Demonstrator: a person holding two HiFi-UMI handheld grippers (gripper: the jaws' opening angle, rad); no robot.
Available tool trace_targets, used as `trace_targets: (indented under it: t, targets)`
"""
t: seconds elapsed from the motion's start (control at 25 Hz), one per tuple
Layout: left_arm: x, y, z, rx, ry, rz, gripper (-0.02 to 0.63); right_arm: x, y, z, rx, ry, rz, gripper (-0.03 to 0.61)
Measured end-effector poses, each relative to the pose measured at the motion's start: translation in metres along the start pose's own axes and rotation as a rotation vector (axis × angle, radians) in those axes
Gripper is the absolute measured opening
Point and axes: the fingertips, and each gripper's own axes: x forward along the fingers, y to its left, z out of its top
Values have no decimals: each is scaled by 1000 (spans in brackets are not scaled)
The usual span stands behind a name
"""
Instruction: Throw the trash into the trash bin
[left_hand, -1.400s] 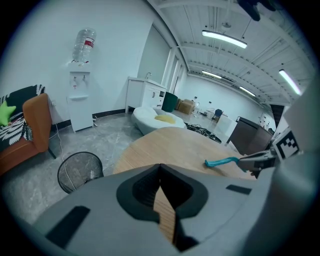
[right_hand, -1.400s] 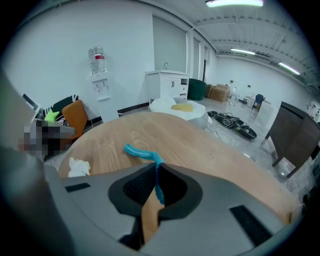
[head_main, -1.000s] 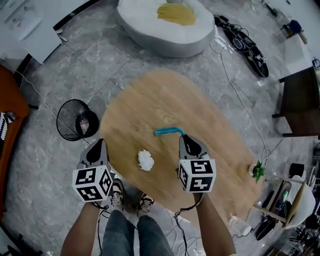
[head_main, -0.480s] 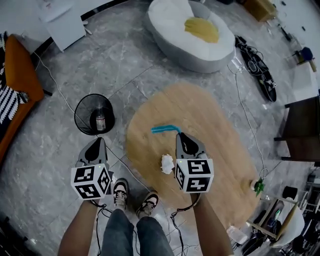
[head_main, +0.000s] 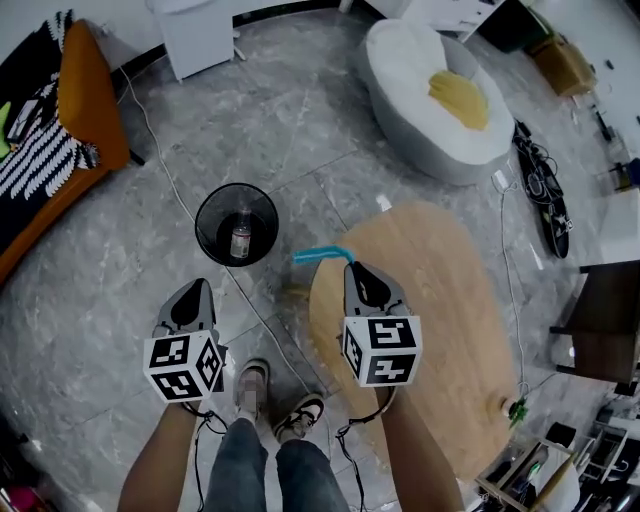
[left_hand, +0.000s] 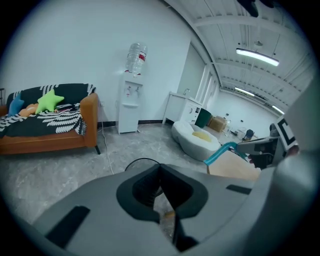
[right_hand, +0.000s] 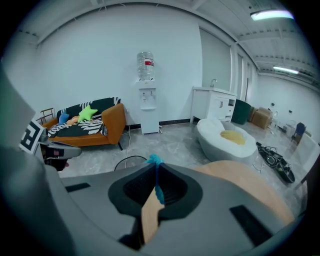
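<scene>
My right gripper (head_main: 351, 266) is shut on one end of a bent blue strip (head_main: 321, 254), which sticks out to the left past the wooden table's (head_main: 430, 330) edge. In the right gripper view the blue strip (right_hand: 156, 181) stands pinched between the closed jaws. A black wire trash bin (head_main: 237, 224) stands on the floor ahead and to the left, apart from the strip, with a bottle (head_main: 240, 238) inside. My left gripper (head_main: 198, 285) hangs over the floor below the bin, jaws together and holding nothing. Past its jaws the left gripper view shows the bin's rim (left_hand: 141, 162).
A cable (head_main: 180, 190) runs across the grey floor past the bin. An orange sofa (head_main: 75, 120) stands at far left, a white beanbag (head_main: 435, 95) at top right. The person's shoes (head_main: 270, 395) are beside the table's near edge.
Both grippers have swung left, off the table and toward the bin, the right one carrying the blue strip. The white paper wad on the table has gone out of view.
</scene>
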Motion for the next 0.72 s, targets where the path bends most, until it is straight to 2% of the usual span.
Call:
trace_targets:
  t: [0.36,0.52,0.72]
  targets:
    - [-16,84,7,-73,-20,112,-9,66,75,26,-50,35,103,19]
    - [-15,124,-7,-97,-17,147,-8,110,110,11,-67,85,129,20]
    - [-4,173,-42,-125,7,190,-8,165,141,-17,-38,141,134,20]
